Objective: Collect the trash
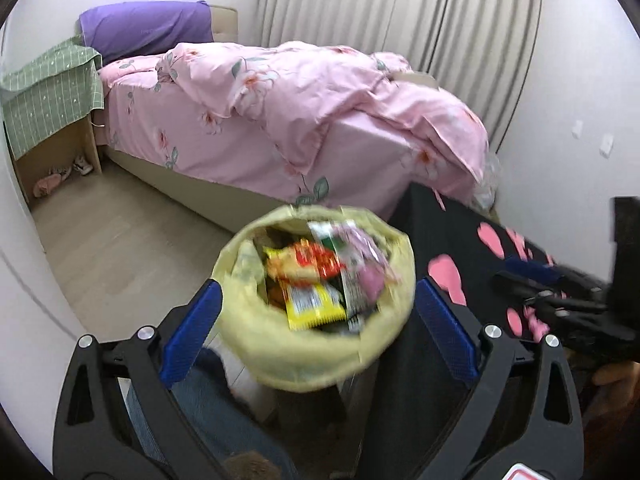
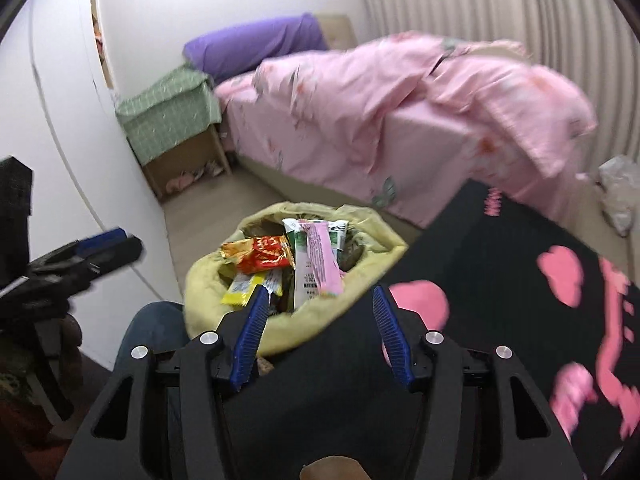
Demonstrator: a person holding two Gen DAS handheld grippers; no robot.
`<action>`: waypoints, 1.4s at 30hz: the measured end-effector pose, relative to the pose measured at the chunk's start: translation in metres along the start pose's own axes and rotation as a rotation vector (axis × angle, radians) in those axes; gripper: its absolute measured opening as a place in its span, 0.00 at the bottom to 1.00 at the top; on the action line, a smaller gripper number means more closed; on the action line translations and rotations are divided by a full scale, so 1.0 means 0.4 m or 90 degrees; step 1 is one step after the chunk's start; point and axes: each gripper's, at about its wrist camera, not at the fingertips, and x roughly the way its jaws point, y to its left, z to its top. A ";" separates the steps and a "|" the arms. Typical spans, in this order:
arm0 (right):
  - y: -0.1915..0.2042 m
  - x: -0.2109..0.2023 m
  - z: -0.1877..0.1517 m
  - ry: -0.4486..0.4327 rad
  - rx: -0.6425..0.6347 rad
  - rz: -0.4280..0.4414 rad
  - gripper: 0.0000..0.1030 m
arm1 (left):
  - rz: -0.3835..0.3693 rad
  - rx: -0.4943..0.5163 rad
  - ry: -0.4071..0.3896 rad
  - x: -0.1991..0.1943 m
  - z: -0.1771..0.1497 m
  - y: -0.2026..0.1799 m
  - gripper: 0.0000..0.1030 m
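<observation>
Both grippers (left [image 1: 318, 322], right [image 2: 318, 334]) fingers spread, empty. Overfilled trash bag [image 1: 256, 336] lower centre; wrappers [image 1: 316, 276] may spill if jostled.

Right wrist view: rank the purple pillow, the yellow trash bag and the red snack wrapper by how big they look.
1. yellow trash bag, though nearness to the camera inflates it
2. purple pillow, farther away
3. red snack wrapper

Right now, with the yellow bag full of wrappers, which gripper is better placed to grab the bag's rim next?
Probably the left gripper: its open blue fingers straddle the yellow trash bag, near its rim on both sides. The right gripper, also open, sits mostly over the black table, with only one finger at the bag's edge.
</observation>
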 end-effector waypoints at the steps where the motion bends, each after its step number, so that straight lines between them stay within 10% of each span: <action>1: 0.004 -0.023 -0.010 -0.005 0.000 -0.008 0.50 | -0.007 0.006 -0.003 -0.021 -0.014 -0.013 0.90; 8: 0.053 -0.214 -0.140 -0.032 0.034 -0.081 0.50 | 0.052 0.090 -0.021 -0.125 -0.096 -0.120 0.90; 16: 0.074 -0.309 -0.229 -0.040 0.109 -0.134 0.50 | 0.017 0.110 -0.022 -0.189 -0.123 -0.145 0.90; 42: 0.122 -0.371 -0.264 -0.068 0.105 -0.160 0.50 | -0.008 0.140 -0.031 -0.235 -0.141 -0.180 0.90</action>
